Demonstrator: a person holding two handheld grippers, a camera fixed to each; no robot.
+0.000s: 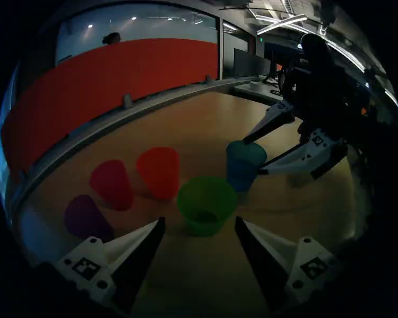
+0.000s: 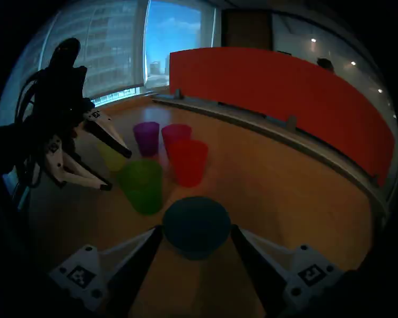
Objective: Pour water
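Note:
A blue cup (image 2: 196, 225) stands upright on the wooden table between the fingers of my right gripper (image 2: 196, 228), which flank its sides with the jaws wide. In the left gripper view the blue cup (image 1: 245, 164) sits beyond a green cup (image 1: 207, 204), with the right gripper (image 1: 254, 155) around it. My left gripper (image 1: 199, 221) is open, and the green cup stands just ahead of its tips, untouched. From the right gripper view the left gripper (image 2: 118, 170) is beside the green cup (image 2: 142, 185). Any water inside the cups is too dark to make out.
Red (image 1: 159, 170), magenta (image 1: 112, 183) and purple (image 1: 85, 217) cups cluster left of the green one. A yellow cup (image 2: 111, 156) stands behind the left gripper's fingers. An orange-red partition (image 1: 119, 79) with a grey rail runs along the table's far edge.

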